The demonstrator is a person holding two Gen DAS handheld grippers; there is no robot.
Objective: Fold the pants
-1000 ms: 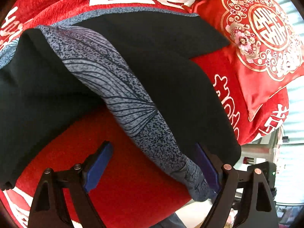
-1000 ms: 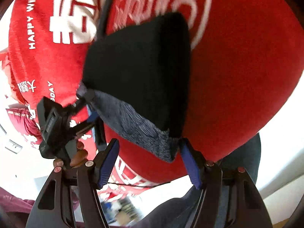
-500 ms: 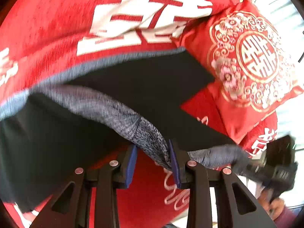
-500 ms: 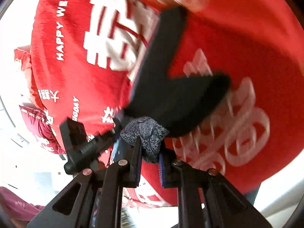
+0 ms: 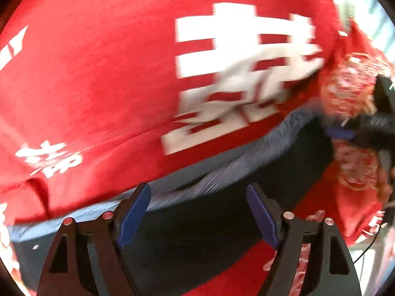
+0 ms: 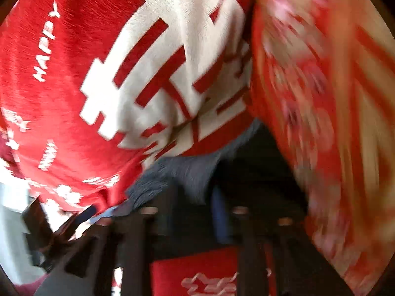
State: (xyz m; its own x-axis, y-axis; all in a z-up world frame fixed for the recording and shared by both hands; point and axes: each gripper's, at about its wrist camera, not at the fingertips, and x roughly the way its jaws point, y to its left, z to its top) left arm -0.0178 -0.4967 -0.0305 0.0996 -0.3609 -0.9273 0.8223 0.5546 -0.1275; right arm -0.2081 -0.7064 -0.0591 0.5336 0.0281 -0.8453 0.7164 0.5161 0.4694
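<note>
The black pants (image 5: 209, 234) with a grey patterned band (image 5: 217, 172) lie folded on the red bedspread (image 5: 98, 74). My left gripper (image 5: 197, 214) is open and empty just above the band, its blue pads (image 5: 133, 212) wide apart. In the blurred right wrist view the grey band (image 6: 187, 172) and black cloth (image 6: 259, 172) lie just ahead of my right gripper (image 6: 195, 217); its fingers (image 6: 219, 217) look slightly apart with cloth between them. The right gripper also shows at the left wrist view's right edge (image 5: 345, 133).
A red and gold embroidered cushion (image 5: 353, 113) lies at the right end of the pants; it fills the right of the right wrist view (image 6: 333, 98). White characters mark the bedspread (image 6: 160, 74). The left gripper shows at lower left (image 6: 49, 234).
Both grippers carried the grey band across the bed onto the pants. My left gripper has opened and let go. The right gripper has moved close to the cushion.
</note>
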